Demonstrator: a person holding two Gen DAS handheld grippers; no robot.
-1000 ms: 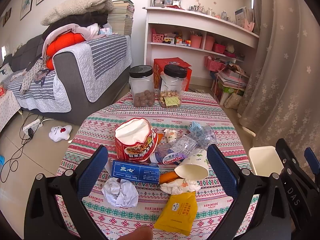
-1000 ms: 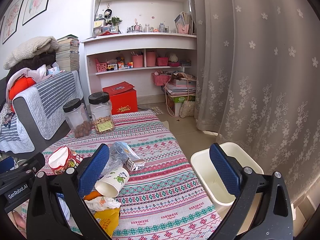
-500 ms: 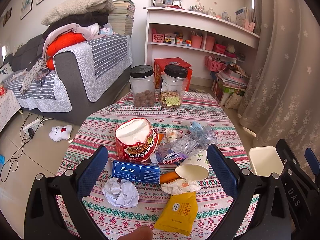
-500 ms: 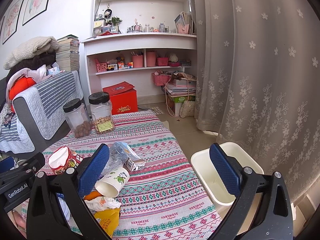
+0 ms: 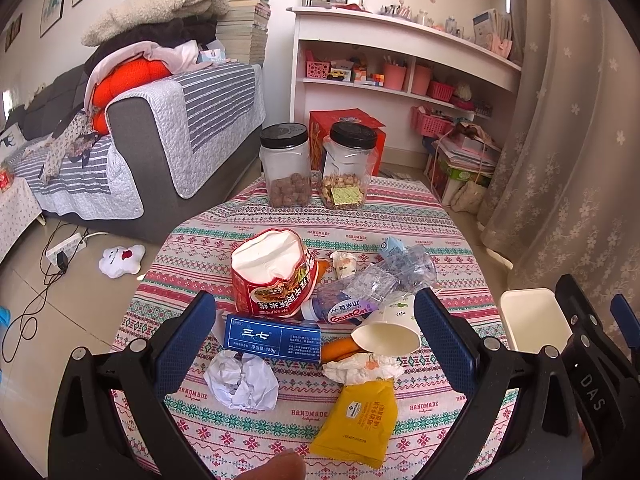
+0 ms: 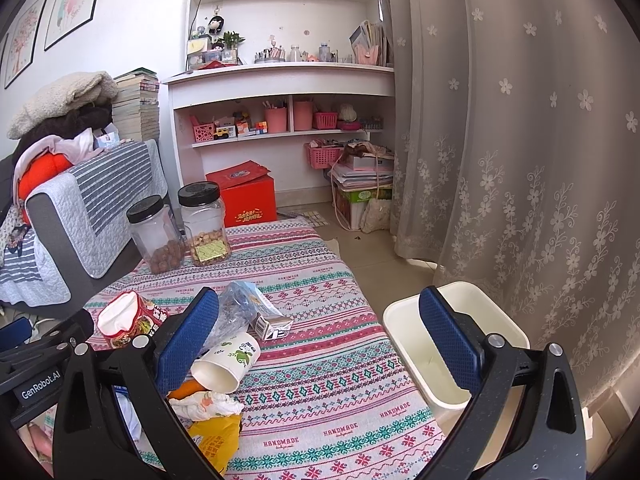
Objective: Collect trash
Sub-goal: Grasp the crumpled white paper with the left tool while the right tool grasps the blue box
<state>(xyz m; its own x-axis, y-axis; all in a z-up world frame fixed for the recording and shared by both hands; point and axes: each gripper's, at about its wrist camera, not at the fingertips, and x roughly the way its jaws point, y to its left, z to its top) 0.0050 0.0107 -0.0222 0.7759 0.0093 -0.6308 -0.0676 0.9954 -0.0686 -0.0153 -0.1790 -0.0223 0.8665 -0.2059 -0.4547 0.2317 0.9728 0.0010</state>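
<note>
Trash lies in a heap on the patterned tablecloth (image 5: 400, 216): a red snack bag (image 5: 272, 276), a blue box (image 5: 274, 338), a crumpled white paper ball (image 5: 242, 384), a crushed plastic bottle (image 5: 372, 292), a paper cup (image 5: 386, 330), a yellow pouch (image 5: 360, 420) and a small carton (image 6: 272, 326). My left gripper (image 5: 312, 332) is open above the heap, holding nothing. My right gripper (image 6: 320, 336) is open and empty, between the heap and the white bin (image 6: 448, 344) on the floor at the table's right.
Two black-lidded jars (image 5: 286, 170) (image 5: 348, 170) stand at the table's far edge. A grey sofa (image 5: 160, 128) is at the left, white shelves (image 6: 280, 120) behind, a curtain (image 6: 520, 160) at the right. A power strip and cables (image 5: 60, 252) lie on the floor.
</note>
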